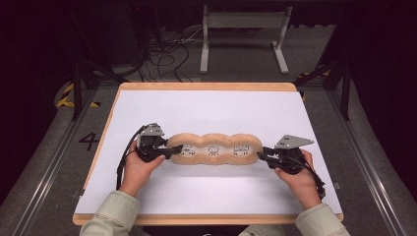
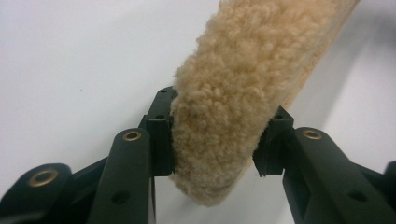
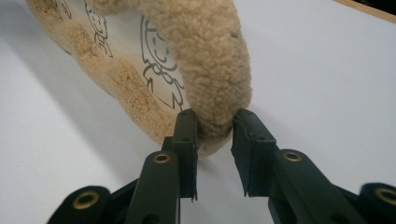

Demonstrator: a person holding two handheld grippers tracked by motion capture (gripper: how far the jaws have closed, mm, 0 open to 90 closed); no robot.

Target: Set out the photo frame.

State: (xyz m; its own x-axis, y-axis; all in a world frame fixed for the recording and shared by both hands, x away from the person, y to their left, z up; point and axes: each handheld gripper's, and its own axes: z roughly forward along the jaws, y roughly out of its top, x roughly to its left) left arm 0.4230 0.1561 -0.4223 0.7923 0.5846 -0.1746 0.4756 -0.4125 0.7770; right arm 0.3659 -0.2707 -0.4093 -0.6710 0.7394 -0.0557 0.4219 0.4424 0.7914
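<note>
Two grippers grasp one fleecy tan mat [image 1: 214, 148], lying mid-table on the white sheet [image 1: 206, 108] with its long axis running 9 to 3 o'clock. Left gripper [image 1: 173, 150] is clenched on the plush rim at the 9 o'clock end; right gripper [image 1: 261, 155] pinches the rim at 3 o'clock, its jaws closed on fleece. Judgement: a two-ended lift or fold is in hand. Keep both bites deep on the rim, raise evenly, hold mild tension so the printed centre [image 1: 213, 150] does not sag.
</note>
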